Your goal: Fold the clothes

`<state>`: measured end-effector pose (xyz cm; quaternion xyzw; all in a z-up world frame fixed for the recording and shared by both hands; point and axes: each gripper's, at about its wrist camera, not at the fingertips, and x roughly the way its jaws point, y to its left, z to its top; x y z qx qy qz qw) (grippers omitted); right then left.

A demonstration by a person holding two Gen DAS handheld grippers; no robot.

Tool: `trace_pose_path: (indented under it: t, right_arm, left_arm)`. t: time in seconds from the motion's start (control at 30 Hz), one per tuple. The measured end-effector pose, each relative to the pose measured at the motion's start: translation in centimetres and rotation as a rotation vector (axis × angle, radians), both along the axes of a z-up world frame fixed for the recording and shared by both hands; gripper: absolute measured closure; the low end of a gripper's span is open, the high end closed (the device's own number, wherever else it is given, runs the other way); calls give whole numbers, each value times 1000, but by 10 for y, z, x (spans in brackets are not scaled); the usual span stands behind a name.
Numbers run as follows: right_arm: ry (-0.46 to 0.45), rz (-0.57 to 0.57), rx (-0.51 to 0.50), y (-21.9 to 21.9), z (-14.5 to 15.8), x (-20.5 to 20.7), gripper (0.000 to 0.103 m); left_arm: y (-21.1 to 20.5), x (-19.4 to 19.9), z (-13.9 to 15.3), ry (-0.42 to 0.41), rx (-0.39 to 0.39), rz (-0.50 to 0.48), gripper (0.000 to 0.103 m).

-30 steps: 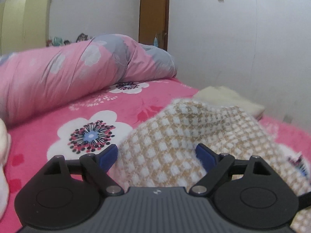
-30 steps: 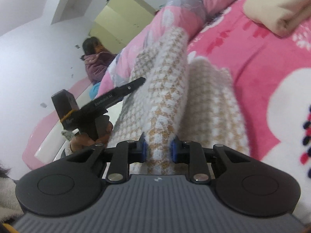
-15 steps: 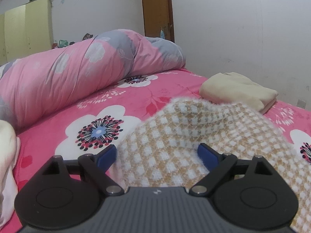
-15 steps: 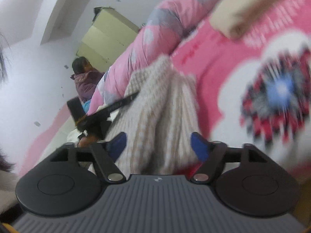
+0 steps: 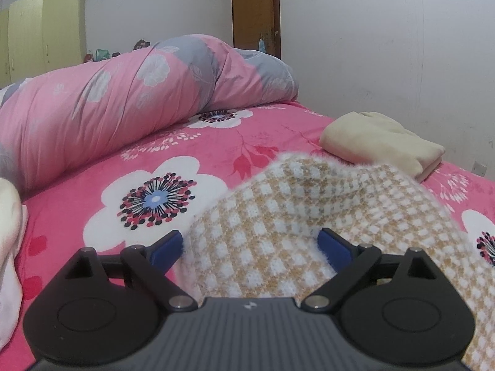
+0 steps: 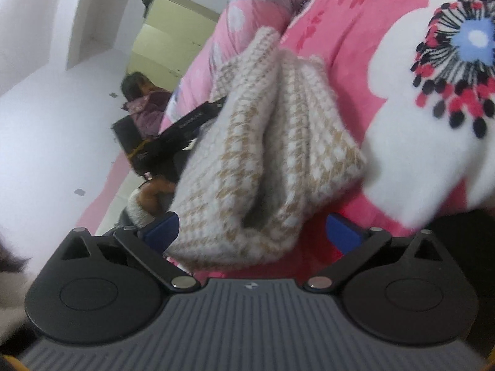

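A fluffy tan-and-white checked garment (image 5: 309, 204) lies bunched on the pink flowered bed sheet (image 5: 130, 167). My left gripper (image 5: 250, 244) has its jaws wide and still opening. The garment humps up between its blue pads and spills off to the right. In the right wrist view the same garment (image 6: 278, 123) shows as a loose folded bundle. My right gripper (image 6: 252, 232) is opening wide, with the bundle's near end lying slack between its pads. The left tool's black body (image 6: 173, 130) sits behind the bundle, held by a hand (image 6: 154, 194).
A rolled pink-and-grey quilt (image 5: 123, 99) runs along the far side of the bed. A folded cream cloth (image 5: 380, 145) lies at the right near the wall. A white cloth (image 5: 9, 232) sits at the left edge. A person (image 6: 145, 102) sits beyond the bed.
My right gripper's jaws went from clamped on a fold of the checked garment to wide apart, and the garment sank onto the bed. The left gripper's jaws spread slightly.
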<state>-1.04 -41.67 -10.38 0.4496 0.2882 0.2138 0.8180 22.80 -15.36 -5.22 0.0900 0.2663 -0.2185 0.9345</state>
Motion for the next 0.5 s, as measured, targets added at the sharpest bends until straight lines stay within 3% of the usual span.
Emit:
trace_pose_path:
  t: [0.07,0.13,0.2,0.3,0.4,0.5]
  right_arm:
    - [14,39,15,4,0,7,1]
    - [12,79,31,9,0,10,8]
    - [20,87,10,13,3,11,28]
    - [40,65,0,9,5,10,50]
    - [33,72,-29,10,12,9,63]
    - [39,93,-77,14,24,7,64]
  left_arm:
    - [1,0,0,2,-2,1,8]
    - [0,0,0,2,-4,1,8]
    - [1,1,-1,4,-8,1,8]
    - [3,2,-2,14,-22,7,8]
    - [4,1,-3,15,-29,8,8]
    - [6,1,-3,16,-34,9,8]
